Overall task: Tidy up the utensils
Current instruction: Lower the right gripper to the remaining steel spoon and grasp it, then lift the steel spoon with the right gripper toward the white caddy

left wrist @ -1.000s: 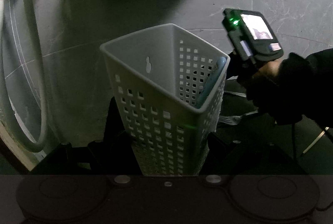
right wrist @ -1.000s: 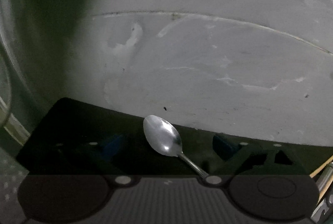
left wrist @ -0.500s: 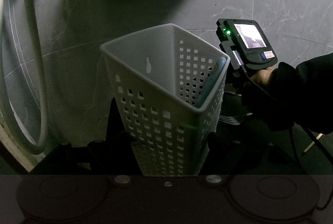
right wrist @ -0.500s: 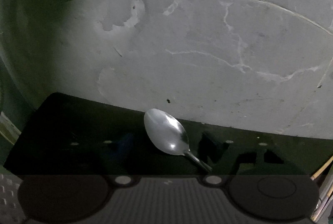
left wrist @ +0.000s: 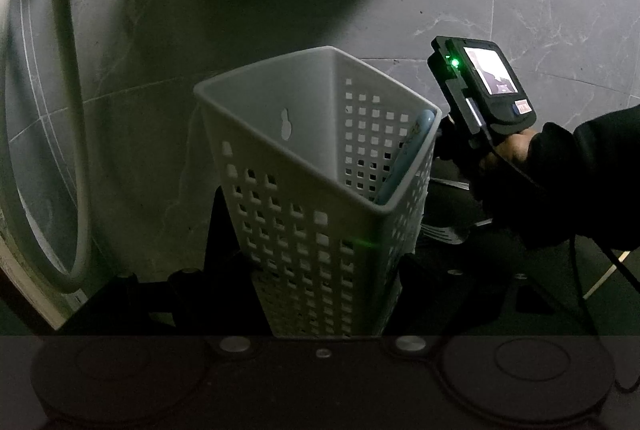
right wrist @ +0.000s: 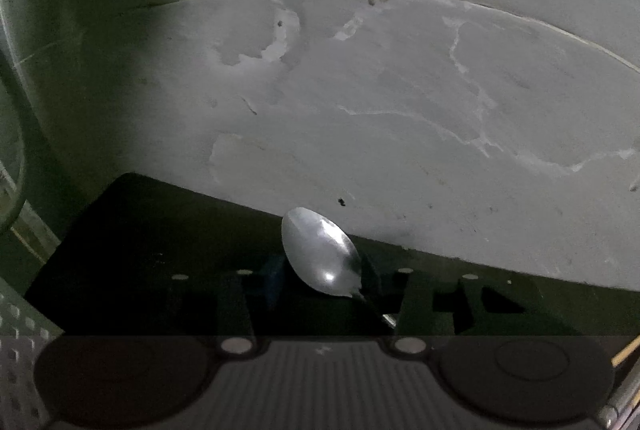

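White perforated basket (left wrist: 320,190) pinched between left gripper (left wrist: 320,294) jaws, tilted, mouth open toward right side, likely to receive utensils; pale blue handle (left wrist: 404,158) already inside.
Steel spoon (right wrist: 320,256) on dark mat (right wrist: 120,250), bowl between right gripper (right wrist: 324,286) jaws, handle running back under gripper. Jaws just closing, part-closed around bowl; contact not discernible. Grey desk (right wrist: 400,110) beyond.
Fork (left wrist: 444,232) on mat beside basket.

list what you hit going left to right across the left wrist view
pale hose → white perforated basket → light blue handle leaning inside it → fork on the dark mat → right gripper in a dark-sleeved hand
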`<state>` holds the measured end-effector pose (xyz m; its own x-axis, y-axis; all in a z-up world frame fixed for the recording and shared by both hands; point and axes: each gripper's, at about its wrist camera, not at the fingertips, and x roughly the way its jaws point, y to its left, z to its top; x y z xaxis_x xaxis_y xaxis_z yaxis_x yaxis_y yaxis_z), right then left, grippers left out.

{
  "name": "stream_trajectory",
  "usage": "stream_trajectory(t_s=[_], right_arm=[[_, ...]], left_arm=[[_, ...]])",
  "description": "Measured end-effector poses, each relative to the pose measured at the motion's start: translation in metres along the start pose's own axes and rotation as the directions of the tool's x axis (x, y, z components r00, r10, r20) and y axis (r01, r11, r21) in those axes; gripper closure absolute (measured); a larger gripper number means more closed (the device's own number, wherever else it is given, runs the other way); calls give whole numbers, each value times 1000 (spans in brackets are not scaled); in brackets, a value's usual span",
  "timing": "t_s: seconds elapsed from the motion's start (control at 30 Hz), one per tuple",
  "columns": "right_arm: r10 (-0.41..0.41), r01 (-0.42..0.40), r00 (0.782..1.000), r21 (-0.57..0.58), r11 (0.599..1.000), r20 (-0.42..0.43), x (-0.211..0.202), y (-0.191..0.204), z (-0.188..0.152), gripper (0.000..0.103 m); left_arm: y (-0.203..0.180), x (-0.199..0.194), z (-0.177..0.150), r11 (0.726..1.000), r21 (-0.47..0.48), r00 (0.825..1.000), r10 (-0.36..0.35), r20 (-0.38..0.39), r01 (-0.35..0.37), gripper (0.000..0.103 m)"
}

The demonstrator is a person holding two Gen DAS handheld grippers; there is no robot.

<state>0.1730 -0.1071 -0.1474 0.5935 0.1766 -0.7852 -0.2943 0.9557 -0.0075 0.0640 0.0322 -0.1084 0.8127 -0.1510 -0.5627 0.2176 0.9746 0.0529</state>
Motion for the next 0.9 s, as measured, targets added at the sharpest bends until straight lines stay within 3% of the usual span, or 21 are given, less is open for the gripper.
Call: stream_trajectory(t_s=[0.2,0.4,0.63,0.7,0.77,0.83,0.9], right_arm=[[61,-61,998,-16,998,-13,6,-21,16,62],[162,-160,987,70,985,-20,11,-50,25,64],[105,-105,994,61,993,15,-2,-64,21,64],[108,-108,994,60,992,5,-2,-67,21,59],[138,-137,990,68,988,-10,1,-69,23,40],[155,-154,988,49,987,-17,2,-70,26,34],[151,-150,988,11,989,-29,6,-70,31,34]], left_arm=[[0,1,0,1000,-1,1000,1,-1,-1,19],[-2,1,0,1000,-1,1000,3,-3,-3,19],[-2,1,1,1000,-5,1000,4,-6,-4,19],[-2,2,1,1000,-4,1000,6,-7,-6,19],[-2,2,1,1000,-3,1000,7,-8,-8,19],[-3,2,2,1000,-3,1000,8,-10,-8,19],[-3,2,2,1000,-3,1000,9,-10,-9,19]])
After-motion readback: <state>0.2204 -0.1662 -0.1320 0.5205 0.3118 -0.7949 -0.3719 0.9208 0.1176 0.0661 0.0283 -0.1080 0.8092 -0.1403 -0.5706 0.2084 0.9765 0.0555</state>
